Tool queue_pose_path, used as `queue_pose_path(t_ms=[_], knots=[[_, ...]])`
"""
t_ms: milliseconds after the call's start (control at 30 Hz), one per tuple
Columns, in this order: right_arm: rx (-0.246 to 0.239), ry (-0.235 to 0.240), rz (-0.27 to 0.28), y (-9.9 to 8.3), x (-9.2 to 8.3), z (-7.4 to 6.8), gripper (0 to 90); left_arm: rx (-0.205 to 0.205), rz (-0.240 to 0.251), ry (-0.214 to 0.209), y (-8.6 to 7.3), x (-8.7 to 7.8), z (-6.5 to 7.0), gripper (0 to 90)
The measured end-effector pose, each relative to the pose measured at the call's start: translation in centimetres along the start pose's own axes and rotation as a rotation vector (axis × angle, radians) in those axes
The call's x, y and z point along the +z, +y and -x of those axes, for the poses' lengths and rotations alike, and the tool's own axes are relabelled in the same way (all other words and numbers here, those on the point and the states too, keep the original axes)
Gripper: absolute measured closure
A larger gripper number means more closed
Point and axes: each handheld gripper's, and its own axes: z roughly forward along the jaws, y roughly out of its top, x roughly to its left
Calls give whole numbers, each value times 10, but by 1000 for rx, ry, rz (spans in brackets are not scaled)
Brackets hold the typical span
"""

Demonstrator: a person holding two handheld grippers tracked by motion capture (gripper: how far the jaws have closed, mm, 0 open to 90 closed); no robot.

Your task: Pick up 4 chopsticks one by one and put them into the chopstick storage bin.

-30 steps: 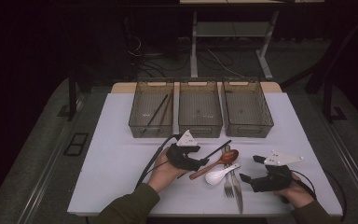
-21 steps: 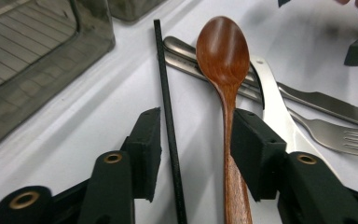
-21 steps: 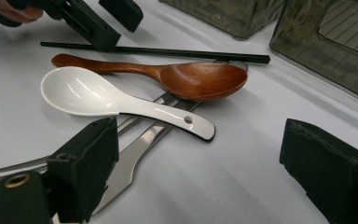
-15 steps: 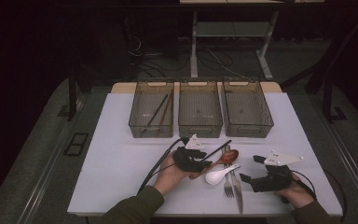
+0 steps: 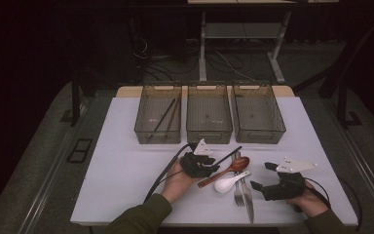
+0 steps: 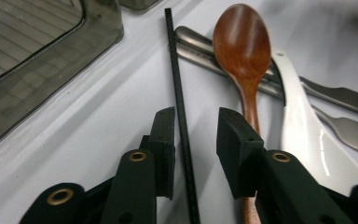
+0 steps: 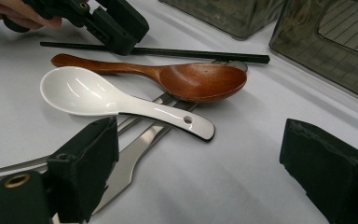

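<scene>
A thin black chopstick (image 6: 179,93) lies on the white table (image 5: 126,161) between the pads of my left gripper (image 6: 196,126). It rests close to the left pad, with a clear gap to the right one. These jaws have just been closing around it and do not pinch it. Beside it lie a wooden spoon (image 6: 242,42) and a white ceramic spoon (image 6: 303,135). In the high view my left gripper (image 5: 213,165) sits at the table's middle front. My right gripper (image 5: 263,176) rests at the right front, wide open with nothing between its pads.
A fork (image 5: 237,192) and a knife (image 5: 247,197) lie under the spoons. Three clear bins stand in a row at the back: the left bin (image 5: 141,117) holds chopsticks, the middle bin (image 5: 208,131) and right bin (image 5: 257,132) look bare.
My left gripper has shifted slightly right onto the chopstick and its jaws have narrowed around it. The right gripper has stayed still.
</scene>
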Motion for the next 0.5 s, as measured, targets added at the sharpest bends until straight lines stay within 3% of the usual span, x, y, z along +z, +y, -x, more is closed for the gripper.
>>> queue_pose_path(t_ms=[300,500], knots=[[-3,-1,1,0,0,0,115,-15,-18,10,-3,5,-2,750],[-4,-2,2,0,0,0,115,1,-18,31,-4,6,-2,837]])
